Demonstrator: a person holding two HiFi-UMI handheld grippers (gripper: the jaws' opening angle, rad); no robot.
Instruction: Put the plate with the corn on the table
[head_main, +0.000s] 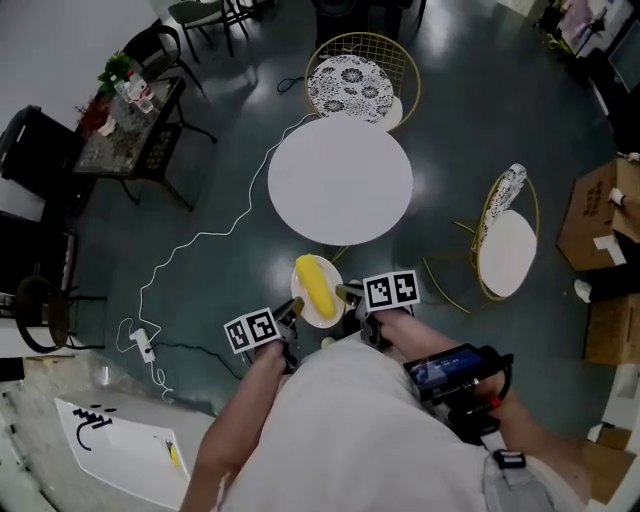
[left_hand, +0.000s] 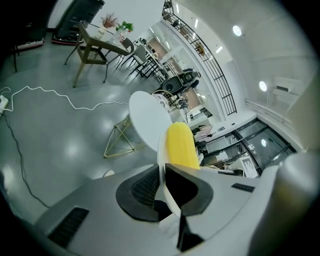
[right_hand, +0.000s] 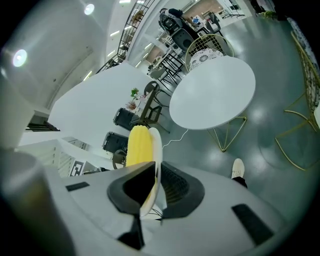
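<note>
A white plate (head_main: 300, 297) with a yellow corn cob (head_main: 318, 284) on it hangs in the air above the floor, just short of the round white table (head_main: 340, 180). My left gripper (head_main: 291, 313) is shut on the plate's left rim and my right gripper (head_main: 349, 293) is shut on its right rim. In the left gripper view the plate (left_hand: 161, 155) stands edge-on between the jaws with the corn (left_hand: 181, 145) behind it and the table (left_hand: 147, 120) beyond. The right gripper view shows the plate (right_hand: 157, 150), corn (right_hand: 139, 145) and table (right_hand: 212, 93) likewise.
A gold wire chair (head_main: 358, 82) with a patterned cushion stands behind the table and another (head_main: 506, 245) at its right. A white cable (head_main: 190, 255) runs over the dark floor at the left. Cardboard boxes (head_main: 603, 215) sit at the right; a small side table (head_main: 130, 125) at the far left.
</note>
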